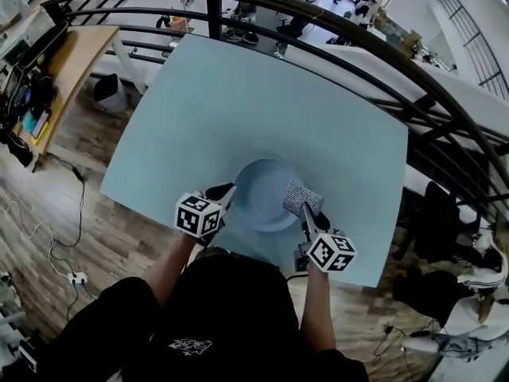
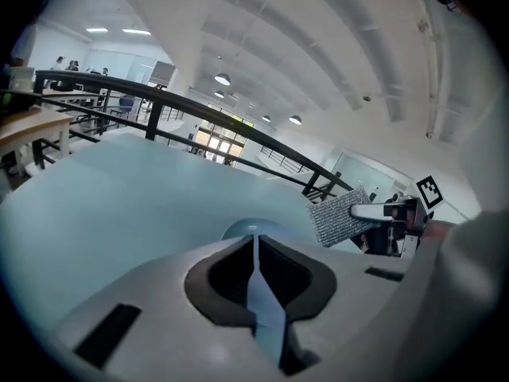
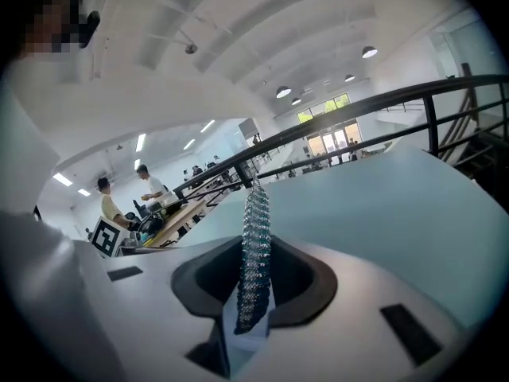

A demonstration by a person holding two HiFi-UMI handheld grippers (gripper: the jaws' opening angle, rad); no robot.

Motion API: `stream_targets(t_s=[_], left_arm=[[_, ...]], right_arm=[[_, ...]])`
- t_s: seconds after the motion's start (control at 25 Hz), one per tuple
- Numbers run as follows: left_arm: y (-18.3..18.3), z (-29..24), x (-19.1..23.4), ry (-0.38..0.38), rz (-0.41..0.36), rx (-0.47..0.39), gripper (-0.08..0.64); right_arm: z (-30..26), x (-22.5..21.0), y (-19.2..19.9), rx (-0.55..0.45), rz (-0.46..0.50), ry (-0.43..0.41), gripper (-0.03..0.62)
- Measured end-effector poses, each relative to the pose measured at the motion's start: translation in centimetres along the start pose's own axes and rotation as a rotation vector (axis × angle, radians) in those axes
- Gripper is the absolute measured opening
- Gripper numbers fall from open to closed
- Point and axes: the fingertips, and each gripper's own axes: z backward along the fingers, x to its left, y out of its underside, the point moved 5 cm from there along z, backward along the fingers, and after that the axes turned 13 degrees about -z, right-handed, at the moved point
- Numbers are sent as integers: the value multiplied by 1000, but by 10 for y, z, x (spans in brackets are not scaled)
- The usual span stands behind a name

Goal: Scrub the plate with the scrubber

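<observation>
While the pale-blue plate [image 1: 262, 196] lay on the table [image 1: 238, 94] near its front edge, the left gripper [image 1: 225, 192] was clamped on the plate's left rim. The left gripper view showed its jaws pressed together on a thin blue strip of that rim. The right gripper [image 1: 306, 212] was closed on the scrubber [image 1: 302, 196], a grey, knobbly pad, pinched by its near end and standing edge-on between the jaws in the right gripper view. From the head view the scrubber sat over the plate's right rim, reaching away from the person. Whether it touched the plate could not be told. Both grippers were close in front of the person, one at each side of the plate. A dark railing [image 1: 334, 22] curved past the table's far side.
</observation>
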Motion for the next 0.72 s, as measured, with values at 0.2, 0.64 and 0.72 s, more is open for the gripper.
stream_targets(t_s=[0.2, 0.64, 0.72], left_arm=[[29, -18, 0, -35, 78, 81, 11], [64, -36, 8, -113, 211, 138, 75], [70, -35, 9, -117, 239, 143, 78]], right_arm=[[-16, -32, 14, 143, -22, -14, 83], [-35, -70, 46, 337, -57, -41, 83], [-36, -72, 50, 353, -64, -47, 83]])
